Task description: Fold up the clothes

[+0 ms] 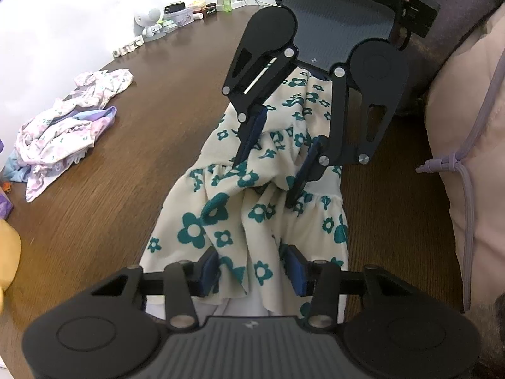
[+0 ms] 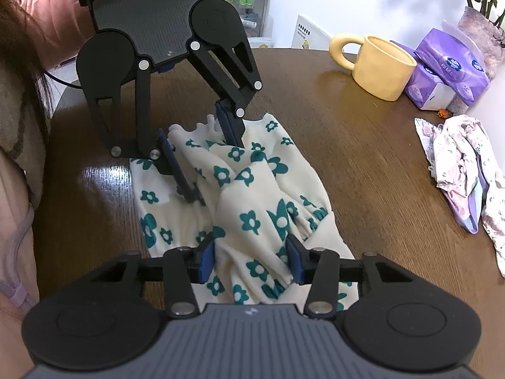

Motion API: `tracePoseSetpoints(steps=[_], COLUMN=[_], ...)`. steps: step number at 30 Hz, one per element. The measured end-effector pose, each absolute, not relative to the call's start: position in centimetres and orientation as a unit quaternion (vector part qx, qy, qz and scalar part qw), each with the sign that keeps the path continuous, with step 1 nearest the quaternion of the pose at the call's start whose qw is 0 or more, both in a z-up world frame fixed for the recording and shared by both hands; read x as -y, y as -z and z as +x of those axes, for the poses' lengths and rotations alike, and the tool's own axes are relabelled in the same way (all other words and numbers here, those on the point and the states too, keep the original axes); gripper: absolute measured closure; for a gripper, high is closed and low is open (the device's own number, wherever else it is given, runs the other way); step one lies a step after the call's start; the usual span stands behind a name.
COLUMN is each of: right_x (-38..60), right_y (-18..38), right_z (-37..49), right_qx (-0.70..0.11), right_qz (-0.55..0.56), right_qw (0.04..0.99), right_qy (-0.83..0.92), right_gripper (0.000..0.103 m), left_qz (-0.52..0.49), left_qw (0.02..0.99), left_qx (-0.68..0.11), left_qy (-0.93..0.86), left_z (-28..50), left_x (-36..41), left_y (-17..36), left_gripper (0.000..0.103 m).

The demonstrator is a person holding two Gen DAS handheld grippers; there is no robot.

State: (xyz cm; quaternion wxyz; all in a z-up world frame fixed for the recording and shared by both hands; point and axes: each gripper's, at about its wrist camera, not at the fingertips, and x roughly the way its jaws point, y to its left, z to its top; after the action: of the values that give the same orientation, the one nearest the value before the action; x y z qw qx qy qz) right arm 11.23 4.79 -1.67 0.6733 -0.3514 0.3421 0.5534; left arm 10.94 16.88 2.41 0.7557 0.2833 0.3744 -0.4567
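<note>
Cloth with green flowers, a cream dress, lies bunched on your brown table. Its long way runs from your left gripper straight over to your right gripper, like a strip between the two. In the left view the frilly bands go across it, and the far end reaches up under the right gripper. The near end lies between the left gripper's blue pads.

Your left jaws are spread apart, with the dress lying loose between them. Your right jaws are spread too, one pad on each side of a raised fold, and I cannot tell if the pads touch it.

From the right view, the dress is humped up in the middle, with the right gripper at the near end and the left gripper at the far end.

On the table, well apart from the dress, sits a crumpled pile of pink and purple clothes. A yellow mug stands near purple tissue packs. Small toys and bottles line the far edge by a white wall.
</note>
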Motion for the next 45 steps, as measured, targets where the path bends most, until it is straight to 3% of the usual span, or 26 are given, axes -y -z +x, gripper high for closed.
tracePoseSetpoints(steps=[7,12,18,31,45], right_x=[-4.7,-4.5,-4.3,-3.5,-2.5], right_y=[1.7,1.7,1.8,1.9,2.3], right_z=[11.3,11.3,11.3,10.9,11.6], right_qx=[-0.343,-0.342,-0.335,-0.315,-0.314], right_qz=[-0.345,-0.340,-0.341,-0.329,-0.287], right_qw=[0.675,0.677,0.678,0.692,0.703], right_qy=[-0.554,-0.556,-0.559,-0.560,-0.570], right_gripper=[0.059,0.059,0.059,0.059,0.060], left_qz=[0.273,0.184,-0.048,-0.216,-0.396], left_qw=[0.789,0.858,0.898,0.877,0.870], left_qx=[-0.362,-0.361,-0.387,-0.423,-0.287], left_qy=[0.415,0.315,0.203,0.070,-0.063], left_z=[10.0,8.2,4.8,-1.2,0.2], left_x=[-17.1,-18.4,-21.4,-18.9,-17.9], left_y=[-2.9,-4.3,-4.5,-2.0,-0.1], left_gripper=[0.050,0.029,0.027,0.023,0.023])
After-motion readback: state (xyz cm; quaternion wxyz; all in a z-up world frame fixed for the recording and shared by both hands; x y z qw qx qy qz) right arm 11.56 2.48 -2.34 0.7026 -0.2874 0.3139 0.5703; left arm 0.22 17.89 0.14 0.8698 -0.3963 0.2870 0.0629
